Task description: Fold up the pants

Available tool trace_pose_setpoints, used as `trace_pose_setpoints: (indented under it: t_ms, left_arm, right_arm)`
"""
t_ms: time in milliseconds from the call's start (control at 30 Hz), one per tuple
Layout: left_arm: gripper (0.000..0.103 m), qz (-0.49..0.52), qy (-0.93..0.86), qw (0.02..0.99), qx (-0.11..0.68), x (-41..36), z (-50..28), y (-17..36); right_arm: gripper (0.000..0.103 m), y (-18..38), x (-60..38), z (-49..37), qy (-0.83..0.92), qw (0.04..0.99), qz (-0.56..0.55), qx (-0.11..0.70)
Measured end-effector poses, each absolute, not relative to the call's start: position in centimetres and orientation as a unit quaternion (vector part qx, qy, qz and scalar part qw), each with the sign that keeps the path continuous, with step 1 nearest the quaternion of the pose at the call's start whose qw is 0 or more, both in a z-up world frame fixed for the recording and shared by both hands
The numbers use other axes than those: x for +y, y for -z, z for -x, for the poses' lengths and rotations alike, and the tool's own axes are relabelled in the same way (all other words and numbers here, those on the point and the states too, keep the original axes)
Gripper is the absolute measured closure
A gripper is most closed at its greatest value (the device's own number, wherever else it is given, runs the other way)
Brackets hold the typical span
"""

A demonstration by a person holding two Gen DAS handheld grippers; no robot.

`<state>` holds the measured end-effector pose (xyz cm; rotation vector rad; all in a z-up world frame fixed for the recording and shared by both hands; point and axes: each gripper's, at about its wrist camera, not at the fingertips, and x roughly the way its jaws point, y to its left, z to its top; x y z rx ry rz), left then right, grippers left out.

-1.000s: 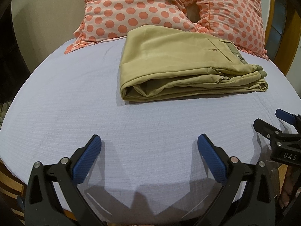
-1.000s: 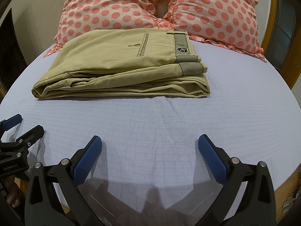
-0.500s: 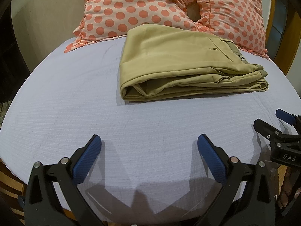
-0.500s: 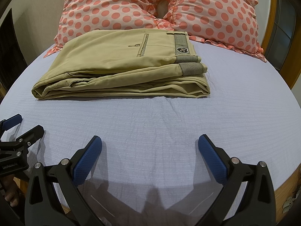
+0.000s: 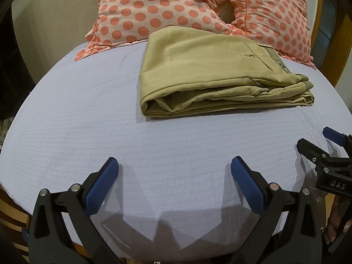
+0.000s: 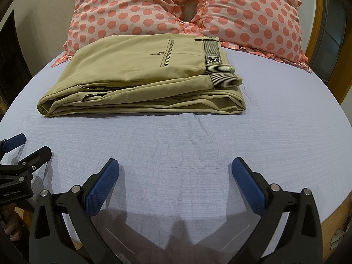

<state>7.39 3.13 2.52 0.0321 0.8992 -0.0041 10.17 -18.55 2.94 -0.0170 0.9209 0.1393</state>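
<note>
The khaki pants (image 5: 215, 74) lie folded in a flat stack on the lilac bed sheet (image 5: 88, 114), in front of the pillows. They also show in the right wrist view (image 6: 143, 77), with the striped waistband at the right end. My left gripper (image 5: 175, 171) is open and empty, low over the sheet, well short of the pants. My right gripper (image 6: 175, 171) is open and empty too, near the bed's front edge. Each gripper shows at the edge of the other's view: the right one (image 5: 319, 143), the left one (image 6: 26, 147).
Two pink pillows with coral dots (image 6: 136, 11) (image 6: 253, 13) stand behind the pants against the wall. A wooden bed frame (image 6: 336, 215) rims the mattress at the front and right. A wooden window frame (image 6: 323, 33) is at the far right.
The left wrist view has crept slightly nearer the bed; the pants sit a touch higher in the frame. The right gripper and the pants have not visibly moved.
</note>
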Motion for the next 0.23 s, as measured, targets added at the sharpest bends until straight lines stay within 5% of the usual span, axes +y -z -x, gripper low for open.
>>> trace_pose_setpoints:
  t_ms: [233]
  left_arm:
    - [0.002, -0.016, 0.002, 0.899, 0.438, 3.1, -7.49, -2.55]
  right_arm:
    - [0.001, -2.93, -18.55, -10.18, -0.067, 0.893, 0.008, 0.444]
